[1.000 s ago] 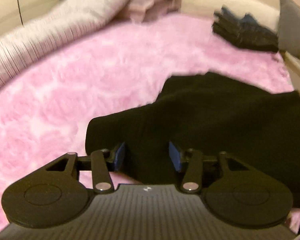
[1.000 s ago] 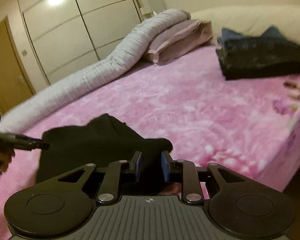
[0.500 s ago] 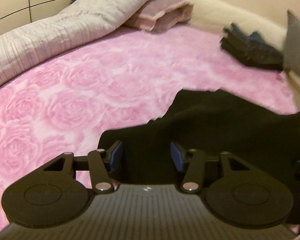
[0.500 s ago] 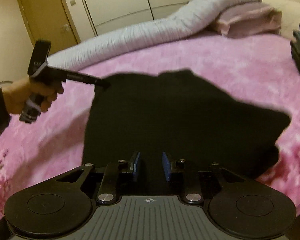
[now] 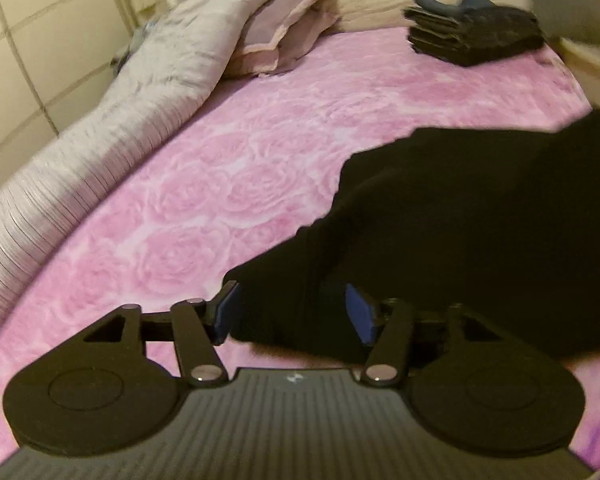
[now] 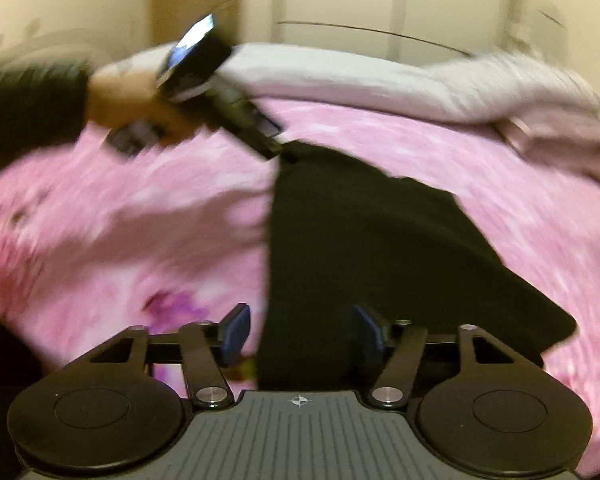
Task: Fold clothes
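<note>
A black garment (image 5: 480, 220) lies spread flat on the pink rose-patterned bed cover (image 5: 220, 180). My left gripper (image 5: 293, 315) is low over its near corner. Its jaws are opening, with the cloth lying between the blue pads but not pinched. In the blurred right wrist view the same garment (image 6: 360, 240) stretches away from my right gripper (image 6: 303, 332). Those jaws are opening too, astride the near edge, and pink cover shows inside the left pad. A hand (image 6: 128, 96) holds the left gripper (image 6: 276, 148) at the garment's far corner.
A stack of folded dark clothes (image 5: 472, 36) sits at the far right of the bed. A rolled grey quilt (image 5: 140, 100) and a pink pillow (image 5: 288, 32) line the far side. Wardrobe doors (image 6: 420, 0) stand behind. The bed's edge drops off at the lower left in the right wrist view.
The right gripper has swung round along the garment's near edge and its jaws have spread wide. The left gripper's jaws have widened a little, and it shifted slightly at the garment's corner.
</note>
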A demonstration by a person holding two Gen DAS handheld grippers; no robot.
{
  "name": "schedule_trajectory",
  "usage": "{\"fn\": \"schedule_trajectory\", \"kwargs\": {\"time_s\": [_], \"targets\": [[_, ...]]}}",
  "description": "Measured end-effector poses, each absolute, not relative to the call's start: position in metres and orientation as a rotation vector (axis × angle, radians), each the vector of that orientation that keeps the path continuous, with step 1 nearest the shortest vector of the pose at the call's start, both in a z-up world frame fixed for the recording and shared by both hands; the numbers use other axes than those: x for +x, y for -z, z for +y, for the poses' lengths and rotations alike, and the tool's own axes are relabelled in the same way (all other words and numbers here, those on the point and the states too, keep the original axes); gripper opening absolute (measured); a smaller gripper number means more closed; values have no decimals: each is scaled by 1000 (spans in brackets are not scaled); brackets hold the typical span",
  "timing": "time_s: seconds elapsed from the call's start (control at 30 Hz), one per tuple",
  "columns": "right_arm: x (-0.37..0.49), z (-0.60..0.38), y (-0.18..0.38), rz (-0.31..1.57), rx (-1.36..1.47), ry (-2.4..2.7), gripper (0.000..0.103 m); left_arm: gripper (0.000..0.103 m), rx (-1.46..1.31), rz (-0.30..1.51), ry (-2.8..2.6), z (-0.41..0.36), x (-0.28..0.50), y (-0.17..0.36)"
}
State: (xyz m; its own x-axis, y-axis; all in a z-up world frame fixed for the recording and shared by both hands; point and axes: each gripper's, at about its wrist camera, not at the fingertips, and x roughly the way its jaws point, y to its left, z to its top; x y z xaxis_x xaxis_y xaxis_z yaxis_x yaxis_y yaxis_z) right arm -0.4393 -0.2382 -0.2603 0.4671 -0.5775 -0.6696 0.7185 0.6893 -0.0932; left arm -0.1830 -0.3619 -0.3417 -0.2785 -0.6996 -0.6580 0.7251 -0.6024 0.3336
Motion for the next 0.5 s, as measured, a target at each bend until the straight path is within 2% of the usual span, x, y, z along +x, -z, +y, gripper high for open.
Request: {"fn": "schedule_trajectory", "kwargs": {"time_s": [0.07, 0.23, 0.33, 0.4, 0.43, 0.47, 0.5], "targets": [[-421, -227, 276, 804, 104, 783, 65, 62, 1033, -65, 1993, -341, -180, 342], [-388, -216, 322, 1035, -237, 815, 66, 83, 1144, -432, 2043, -287, -185, 362], [-375, -217, 351, 1188, -419, 826, 66, 85, 1222, -694, 2035, -266, -197, 385], [-378, -220, 362, 1205, -465, 818, 65, 86, 1258, -828, 2022, -261, -206, 400], [-383, -222, 362, 1202, -469, 803, 63, 87, 1276, -891, 2015, -260, -212, 408], [-389, -223, 361, 1199, -472, 788, 50, 88, 1291, -944, 2007, -261, -216, 415], [-396, -224, 357, 1197, -473, 775, 43, 88, 1306, -987, 2000, -262, -219, 422]]}}
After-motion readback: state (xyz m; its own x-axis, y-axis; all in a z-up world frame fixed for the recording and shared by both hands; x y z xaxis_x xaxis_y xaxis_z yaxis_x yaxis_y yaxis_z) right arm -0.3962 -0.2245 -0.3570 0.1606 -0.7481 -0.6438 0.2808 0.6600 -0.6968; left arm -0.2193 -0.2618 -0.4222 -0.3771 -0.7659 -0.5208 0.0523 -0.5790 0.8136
